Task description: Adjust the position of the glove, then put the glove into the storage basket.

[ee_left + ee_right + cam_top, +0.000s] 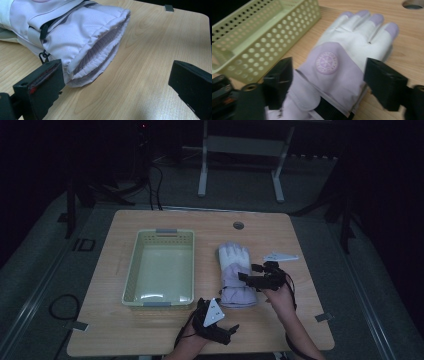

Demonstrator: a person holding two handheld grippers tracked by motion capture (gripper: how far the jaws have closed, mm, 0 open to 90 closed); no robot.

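Dim room, wooden worktop (280, 330): the glove (235, 275) lies flat just right of the basket (159, 267). My right tongs (252, 279) hover spread across it, seemingly not touching; left tongs (117, 87) spread low at its cuff.

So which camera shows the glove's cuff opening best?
The left gripper view: the glove fills it, cuff opening toward the camera. The right gripper view shows its back and fingers; the high view shows it whole but small.
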